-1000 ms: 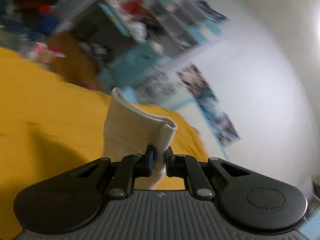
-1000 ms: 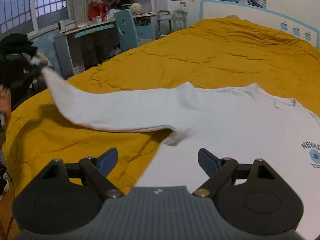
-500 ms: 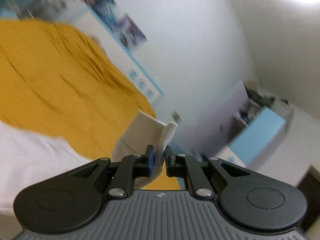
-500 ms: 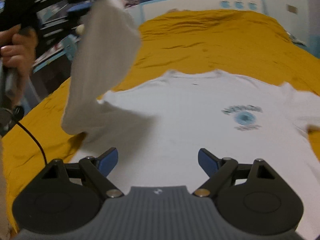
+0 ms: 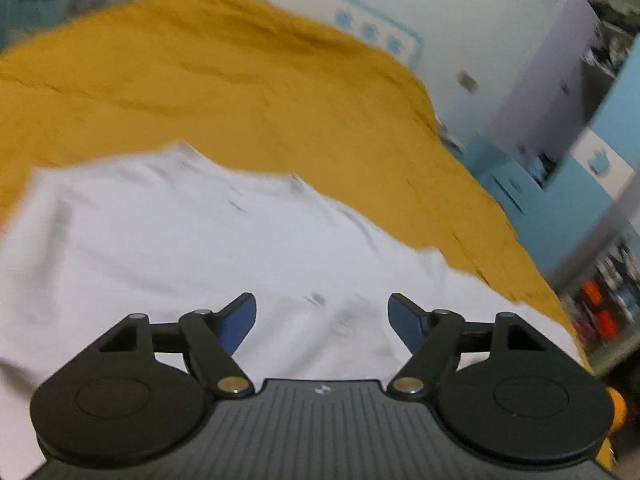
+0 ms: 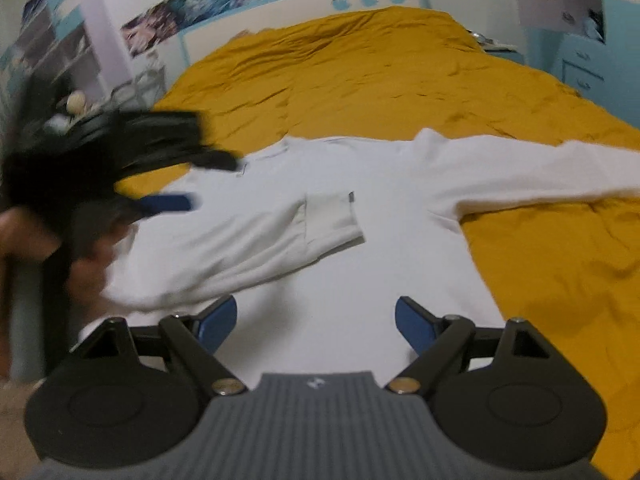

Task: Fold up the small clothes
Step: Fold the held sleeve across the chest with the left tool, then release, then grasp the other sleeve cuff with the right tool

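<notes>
A white long-sleeved shirt [image 6: 384, 216] lies flat on the yellow bedspread [image 6: 380, 72]. Its left sleeve [image 6: 280, 240] is folded across the chest, cuff near the middle. Its right sleeve [image 6: 532, 172] stretches out to the right. My left gripper [image 5: 321, 316] is open and empty just above the shirt [image 5: 192, 240]; it also shows blurred at the left of the right wrist view [image 6: 200, 184]. My right gripper [image 6: 316, 320] is open and empty above the shirt's lower part.
The yellow bedspread [image 5: 240, 80] covers the whole bed. A white and blue headboard [image 6: 304, 4] and posters stand at the far end. Shelves [image 6: 52, 56] are on the left, a blue cabinet [image 6: 592, 60] on the right.
My left gripper carried the left sleeve up and over the shirt, laid it across the chest and opened, letting it go. My right gripper stayed open and swung toward the shirt's middle.
</notes>
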